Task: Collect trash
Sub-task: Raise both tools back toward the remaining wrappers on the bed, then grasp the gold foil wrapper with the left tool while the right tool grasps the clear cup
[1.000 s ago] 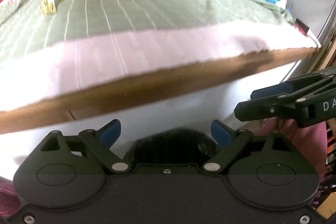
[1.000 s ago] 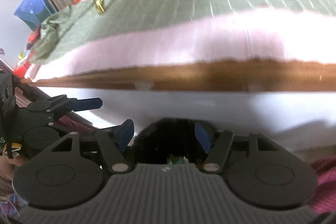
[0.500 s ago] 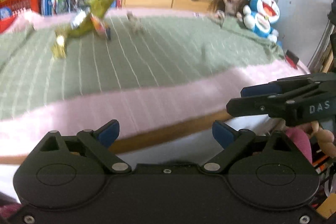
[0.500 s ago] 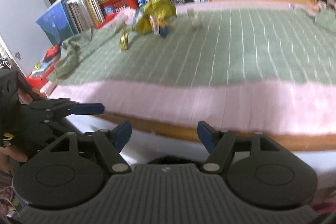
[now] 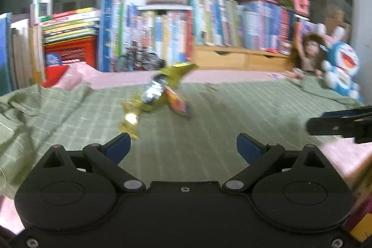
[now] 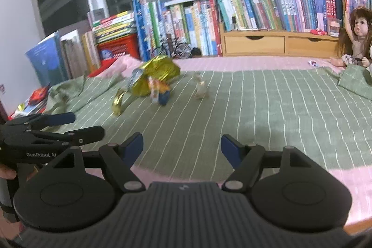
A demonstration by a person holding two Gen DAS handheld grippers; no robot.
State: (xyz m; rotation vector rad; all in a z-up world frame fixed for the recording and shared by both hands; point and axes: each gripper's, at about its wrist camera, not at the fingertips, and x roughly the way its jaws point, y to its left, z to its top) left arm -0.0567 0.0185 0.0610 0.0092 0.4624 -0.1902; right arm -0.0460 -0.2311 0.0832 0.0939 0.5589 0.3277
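Note:
Trash lies on the green striped bedspread (image 6: pixel 267 104): a crumpled yellow foil bag (image 6: pixel 158 73), an orange and blue wrapper (image 6: pixel 159 91), a small gold wrapper (image 6: pixel 117 101) and a pale crumpled scrap (image 6: pixel 201 88). In the left wrist view the yellow foil bag (image 5: pixel 167 80), the orange wrapper (image 5: pixel 177 104) and the gold wrapper (image 5: pixel 129 121) sit ahead of my left gripper (image 5: pixel 183 148), which is open and empty. My right gripper (image 6: pixel 181 148) is open and empty too, well short of the trash. Each gripper shows at the edge of the other's view.
Rows of books (image 6: pixel 232 22) and wooden drawers (image 6: pixel 279 43) line the far side of the bed. A doll (image 6: pixel 358 38) and a blue plush toy (image 5: pixel 341 69) sit at the far right. Stacked books and a red crate (image 6: pixel 116 45) stand at the left.
Both grippers have risen from below the bed's wooden edge to above the bedspread and now look level across it. The trash has come closer into view. Both stayed open.

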